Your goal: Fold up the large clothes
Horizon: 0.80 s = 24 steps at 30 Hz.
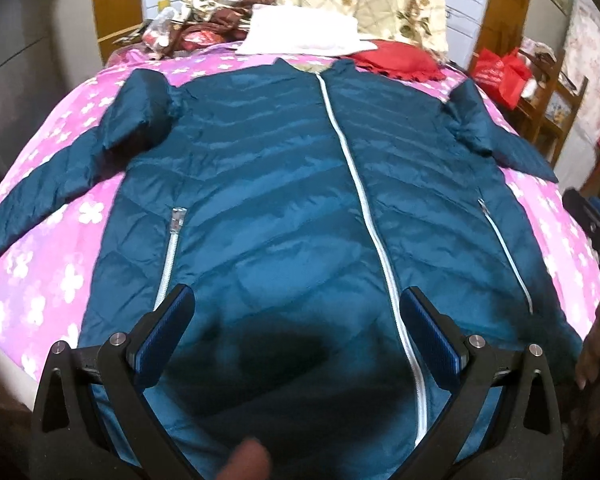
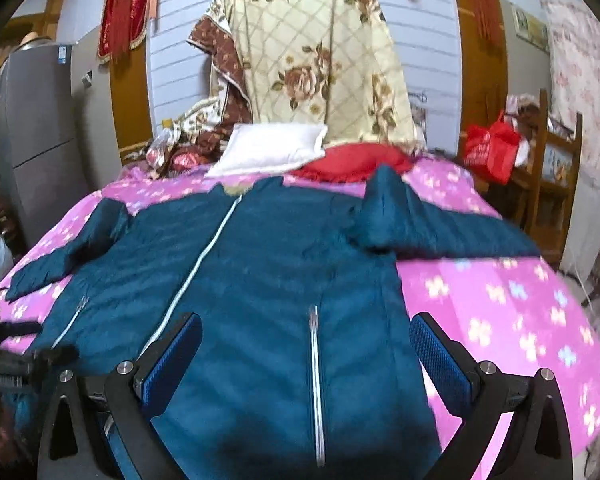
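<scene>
Lying flat on the bed is a big blue-green jacket, front side up, on a pink cover with white flowers. It fills the middle of both pictures.

In the left wrist picture, going left to right: one sleeve runs down to the left edge. Next comes a short pocket zipper, then the long white zipper down the middle, zipped up. At the right edge a dark, blurry shape shows; what it is cannot be told. The left hand-held gripper is at the bottom, its two blue pads spread wide apart over the bottom part of the jacket, pinching nothing. A fingertip peeks in at the bottom.

In the right wrist picture, a gray fridge stands at the left. A red hanging with tassels is at the upper left. In the upper middle a flowery blanket hangs up, with a white pillow and a red pillow just beyond the jacket's collar. A red bag sits on a wooden chair at the right. The right hand-held gripper is spread wide too, holding nothing, with a pocket zipper between its pads. Nothing lies on top of the jacket.
</scene>
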Motion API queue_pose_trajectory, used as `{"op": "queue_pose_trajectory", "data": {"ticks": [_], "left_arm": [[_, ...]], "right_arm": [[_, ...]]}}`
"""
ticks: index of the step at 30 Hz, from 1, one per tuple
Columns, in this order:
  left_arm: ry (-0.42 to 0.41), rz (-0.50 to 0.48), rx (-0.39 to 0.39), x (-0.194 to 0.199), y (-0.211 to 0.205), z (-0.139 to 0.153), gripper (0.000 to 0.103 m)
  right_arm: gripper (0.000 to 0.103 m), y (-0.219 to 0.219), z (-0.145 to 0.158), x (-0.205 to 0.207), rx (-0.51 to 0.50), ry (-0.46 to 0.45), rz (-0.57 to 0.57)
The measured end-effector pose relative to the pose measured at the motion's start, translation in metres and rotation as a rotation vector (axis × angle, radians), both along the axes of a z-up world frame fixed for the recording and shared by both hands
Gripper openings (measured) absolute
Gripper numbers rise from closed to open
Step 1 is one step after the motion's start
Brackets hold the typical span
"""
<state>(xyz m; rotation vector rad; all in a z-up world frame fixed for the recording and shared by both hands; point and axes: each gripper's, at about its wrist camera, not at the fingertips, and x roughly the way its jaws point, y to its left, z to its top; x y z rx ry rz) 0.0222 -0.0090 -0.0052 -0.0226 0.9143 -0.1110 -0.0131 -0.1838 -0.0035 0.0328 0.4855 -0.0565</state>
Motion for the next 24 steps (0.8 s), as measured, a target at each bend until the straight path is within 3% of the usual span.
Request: {"op": "queue_pose_trajectory", "data": {"ticks": [4, 6, 24], "left_arm": [[0.005, 0.021, -0.027, 0.002, 0.008, -0.002, 0.103], [0.004, 0.025, -0.021, 0.002, 0.008, -0.004, 0.103], [0.004, 0.114, 0.016, 0.008, 0.014, 0.002, 0.103]], "right_arm": [[0.103, 0.006, -0.016, 0.011, -0.028, -0.039, 0.019], [0.103, 0.003, -0.023, 0.021, -0.002, 0.030, 0.011], [0.103, -0.011, -0.022, 0.009, 0.070, 0.012, -0.029]]}}
